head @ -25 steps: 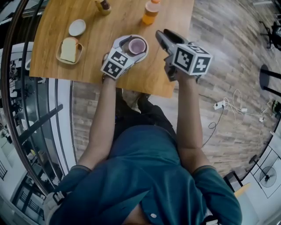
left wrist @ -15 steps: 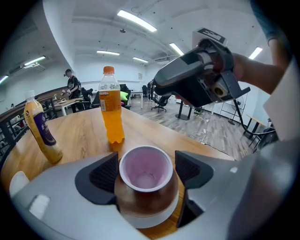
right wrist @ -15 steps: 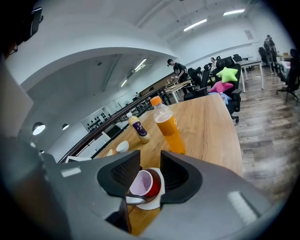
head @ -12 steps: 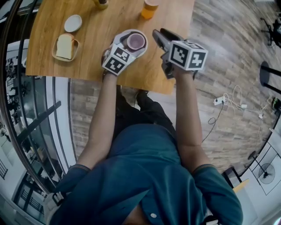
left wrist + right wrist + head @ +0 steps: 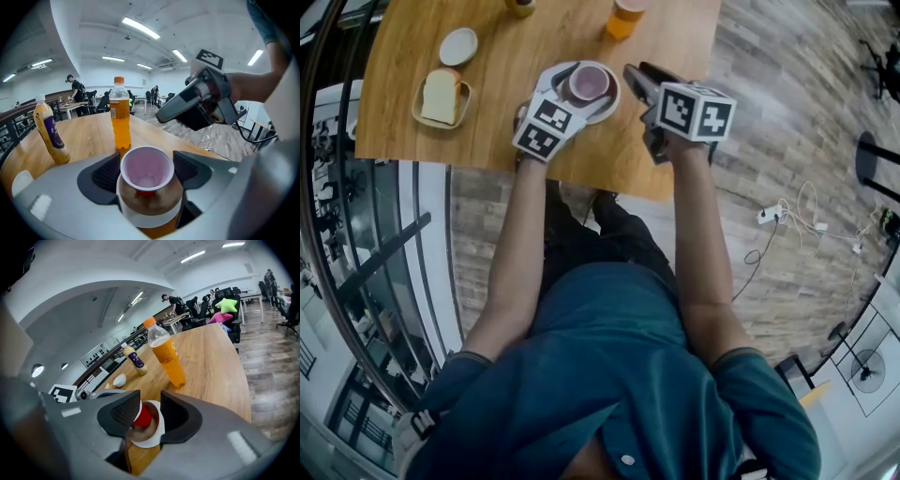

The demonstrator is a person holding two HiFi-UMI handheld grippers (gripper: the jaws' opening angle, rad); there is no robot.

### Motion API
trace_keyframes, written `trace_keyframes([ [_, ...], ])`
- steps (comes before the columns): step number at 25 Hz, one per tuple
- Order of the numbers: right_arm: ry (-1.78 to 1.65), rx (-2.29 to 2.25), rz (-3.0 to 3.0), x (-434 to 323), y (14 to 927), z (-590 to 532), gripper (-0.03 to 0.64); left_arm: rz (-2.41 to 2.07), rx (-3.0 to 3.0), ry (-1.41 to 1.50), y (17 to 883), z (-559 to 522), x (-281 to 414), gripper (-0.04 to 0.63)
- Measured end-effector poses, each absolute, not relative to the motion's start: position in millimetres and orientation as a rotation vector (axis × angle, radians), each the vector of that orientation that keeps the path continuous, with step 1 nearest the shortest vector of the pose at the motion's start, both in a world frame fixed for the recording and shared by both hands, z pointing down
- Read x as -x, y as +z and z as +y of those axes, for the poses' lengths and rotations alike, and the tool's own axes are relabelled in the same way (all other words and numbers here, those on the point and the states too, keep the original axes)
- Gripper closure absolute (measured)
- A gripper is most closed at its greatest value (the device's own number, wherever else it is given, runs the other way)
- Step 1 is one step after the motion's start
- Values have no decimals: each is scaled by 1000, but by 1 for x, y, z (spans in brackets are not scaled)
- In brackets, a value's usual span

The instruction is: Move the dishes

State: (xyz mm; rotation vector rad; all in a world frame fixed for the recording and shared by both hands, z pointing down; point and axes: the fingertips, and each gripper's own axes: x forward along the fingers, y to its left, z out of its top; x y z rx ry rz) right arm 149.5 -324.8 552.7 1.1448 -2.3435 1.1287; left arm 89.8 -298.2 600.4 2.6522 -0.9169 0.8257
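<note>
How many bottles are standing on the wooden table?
2. An orange drink bottle stands behind the cup; a yellowish bottle with a purple label stands to its left. Others may be hidden.

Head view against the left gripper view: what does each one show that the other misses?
Only the head view shows the person's chest from above and the bread on its small dish. Only the left gripper view shows the office behind: ceiling lights and people at far desks. Both show the wooden table, the cup standing on its plate, the orange drink bottle and the right gripper.
</note>
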Motion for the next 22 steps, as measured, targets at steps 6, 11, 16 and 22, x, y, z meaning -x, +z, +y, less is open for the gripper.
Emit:
trace_keyframes([
  [6,1168,-1126,-2297,-143,575,-325,500,-949,-2668,770,577,-303,-77,247],
  [11,1196,-1114,-2255,-136,594,-321,500,-972,-2689,709,554,-306,-66,247],
  [16,1214,-1104,-2217,-133,611,-321,500,-996,-2712,683,535,-313,-57,247],
  [22,1230,-1096,-2181,-130,625,-320,500,-1050,-2713,673,519,-325,-35,247],
])
